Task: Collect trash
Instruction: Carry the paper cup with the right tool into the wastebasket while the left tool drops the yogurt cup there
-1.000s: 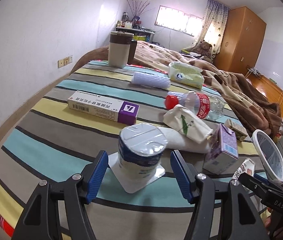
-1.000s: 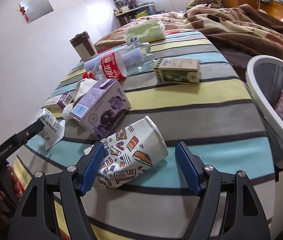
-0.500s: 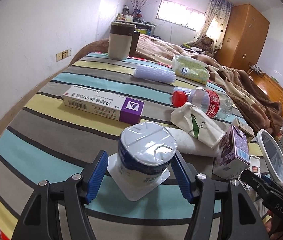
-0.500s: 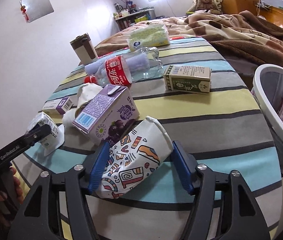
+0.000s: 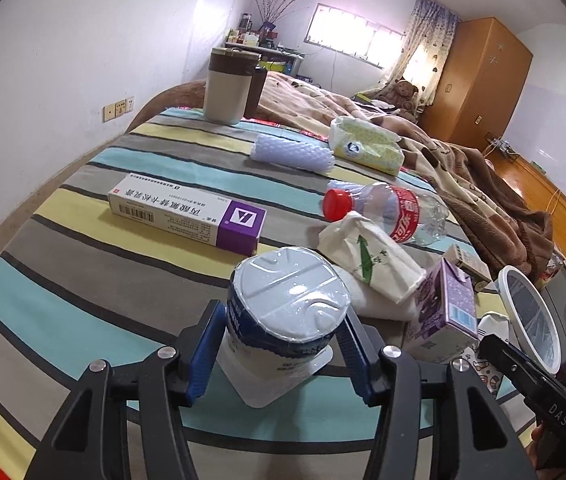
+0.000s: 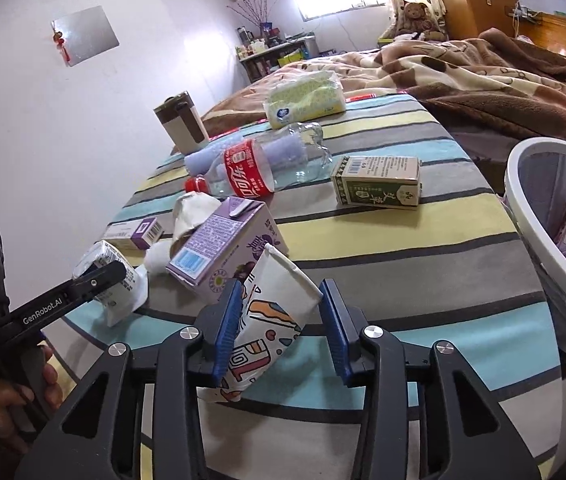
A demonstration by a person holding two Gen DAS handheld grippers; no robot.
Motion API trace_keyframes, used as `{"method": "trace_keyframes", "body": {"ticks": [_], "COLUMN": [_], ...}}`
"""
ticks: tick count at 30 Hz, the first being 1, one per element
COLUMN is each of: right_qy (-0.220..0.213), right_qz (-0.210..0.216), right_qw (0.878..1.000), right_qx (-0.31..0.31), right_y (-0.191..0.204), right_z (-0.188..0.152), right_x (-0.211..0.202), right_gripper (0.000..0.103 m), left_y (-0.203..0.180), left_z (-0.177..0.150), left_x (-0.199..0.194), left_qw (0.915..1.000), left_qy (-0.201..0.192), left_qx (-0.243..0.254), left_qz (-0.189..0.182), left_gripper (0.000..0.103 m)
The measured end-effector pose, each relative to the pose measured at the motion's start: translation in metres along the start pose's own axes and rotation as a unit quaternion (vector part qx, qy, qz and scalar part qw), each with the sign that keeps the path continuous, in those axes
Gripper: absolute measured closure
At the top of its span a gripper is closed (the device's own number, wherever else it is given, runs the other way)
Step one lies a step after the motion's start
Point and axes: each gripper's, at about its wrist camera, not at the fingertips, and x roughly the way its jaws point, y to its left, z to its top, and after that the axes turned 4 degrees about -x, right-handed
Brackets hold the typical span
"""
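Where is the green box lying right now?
In the right wrist view the green box lies flat on the striped bedspread, right of centre, just beyond the clear bottle and left of the white bin.

From the left wrist, the white yoghurt cup with the blue band point(image 5: 283, 320) hides its own base behind the left gripper point(image 5: 279, 354). The small green carton point(image 5: 468, 263) peeks out behind the purple juice carton point(image 5: 447, 312). On the right wrist view, the white mesh waste basket point(image 6: 539, 232) runs off the frame's right edge, and the far shelf's clutter point(image 6: 271, 46) is too small to tell.
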Motion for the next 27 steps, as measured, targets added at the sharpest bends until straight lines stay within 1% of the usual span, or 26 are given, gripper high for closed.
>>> {"method": "trace_keyframes", "body": {"ticks": [8, 12, 20, 27], "right_qy": [-0.016, -0.03, -0.054, -0.076], "right_qz": [-0.003, -0.007, -0.019, -0.04], "right_qw": [1.0, 0.999, 0.998, 0.996], "right_qx": [-0.01, -0.01, -0.004, 0.012], "right_y": [0.0, -0.002, -0.015, -0.038], "right_z": [0.004, 0.009, 0.018, 0.026], "right_x": [-0.01, -0.02, -0.036, -0.054], "right_gripper": [0.063, 0.063, 0.063, 0.063], "left_y": [-0.011, -0.02, -0.051, -0.085], "left_z": [-0.001, 0.001, 0.004, 0.004], "left_x": [-0.014, -0.022, -0.038, -0.044], "left_qw": [0.9999, 0.9996, 0.9979, 0.9954], "left_qy": [-0.009, -0.017, -0.028, -0.033], "left_qx": [0.011, 0.019, 0.044, 0.07], "left_qz": [-0.009, -0.016, -0.037, -0.057], "left_gripper": [0.047, 0.047, 0.047, 0.047]}}
